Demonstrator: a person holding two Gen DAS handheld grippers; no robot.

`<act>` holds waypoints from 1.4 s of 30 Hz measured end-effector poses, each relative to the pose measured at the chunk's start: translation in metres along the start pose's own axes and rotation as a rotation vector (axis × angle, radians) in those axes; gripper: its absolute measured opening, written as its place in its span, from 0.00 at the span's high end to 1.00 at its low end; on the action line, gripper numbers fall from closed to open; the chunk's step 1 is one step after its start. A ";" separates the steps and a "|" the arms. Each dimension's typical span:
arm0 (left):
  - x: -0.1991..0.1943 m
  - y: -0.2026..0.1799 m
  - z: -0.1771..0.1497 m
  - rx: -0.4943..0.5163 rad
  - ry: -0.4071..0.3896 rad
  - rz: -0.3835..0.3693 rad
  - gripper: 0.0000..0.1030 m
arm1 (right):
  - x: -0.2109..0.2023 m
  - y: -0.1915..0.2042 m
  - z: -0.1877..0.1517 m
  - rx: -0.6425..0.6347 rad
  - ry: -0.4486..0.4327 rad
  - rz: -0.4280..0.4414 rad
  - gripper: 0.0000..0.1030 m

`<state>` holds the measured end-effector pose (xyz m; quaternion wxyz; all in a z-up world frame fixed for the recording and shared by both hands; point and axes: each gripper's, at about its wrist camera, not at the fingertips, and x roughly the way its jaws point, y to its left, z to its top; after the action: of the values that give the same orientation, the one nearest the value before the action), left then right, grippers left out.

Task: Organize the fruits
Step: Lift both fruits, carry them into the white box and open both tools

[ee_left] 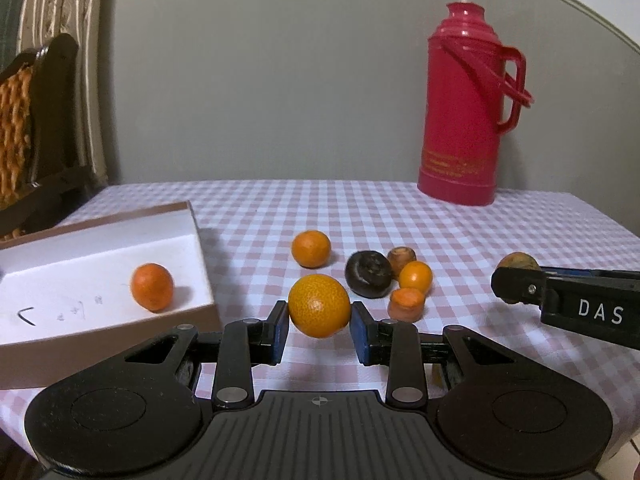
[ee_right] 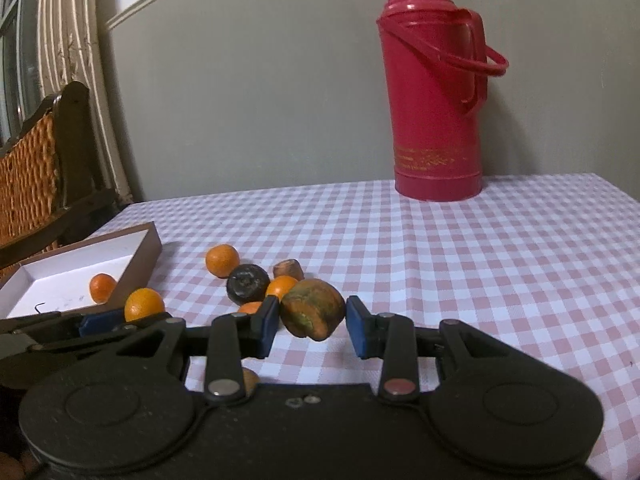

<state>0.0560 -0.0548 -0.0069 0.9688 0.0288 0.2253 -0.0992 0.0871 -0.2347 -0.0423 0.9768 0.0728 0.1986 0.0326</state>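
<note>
My left gripper is shut on an orange mandarin, held just above the checked cloth. My right gripper is shut on a brown-green mottled fruit; it also shows at the right of the left wrist view. A cardboard box with a white inside stands at the left and holds one mandarin. On the cloth lie another mandarin, a black wrinkled fruit, a small orange fruit, a brown piece and a cut orange piece.
A tall red thermos stands at the back right of the table, near the grey wall. A dark wooden chair with a wicker back stands to the left, behind the box. The table's right edge falls away.
</note>
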 end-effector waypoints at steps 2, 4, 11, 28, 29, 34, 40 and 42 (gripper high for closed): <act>-0.006 0.005 0.001 -0.002 -0.012 0.000 0.67 | -0.003 0.003 0.000 -0.005 -0.006 0.007 0.73; -0.014 0.010 0.002 0.000 -0.028 0.005 0.67 | -0.006 0.006 -0.001 -0.010 -0.012 0.015 0.73; -0.035 0.036 0.004 -0.018 -0.081 0.043 0.67 | -0.010 0.028 0.003 -0.026 -0.047 0.075 0.73; -0.057 0.128 0.000 -0.133 -0.147 0.276 0.67 | 0.007 0.106 0.020 -0.073 -0.124 0.264 0.73; -0.058 0.132 0.000 -0.136 -0.148 0.288 0.67 | 0.009 0.110 0.021 -0.073 -0.123 0.274 0.73; -0.057 0.160 -0.002 -0.164 -0.143 0.367 0.67 | 0.019 0.133 0.024 -0.082 -0.127 0.322 0.73; -0.044 0.201 -0.005 -0.222 -0.103 0.475 0.67 | 0.043 0.163 0.028 -0.097 -0.110 0.360 0.73; -0.035 0.216 -0.006 -0.239 -0.079 0.508 0.67 | 0.053 0.174 0.026 -0.113 -0.094 0.372 0.73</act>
<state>0.0667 0.1635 0.0054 0.9672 -0.0341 0.1830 0.1729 0.1397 -0.0616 -0.0114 0.9647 0.0546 0.1337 0.2203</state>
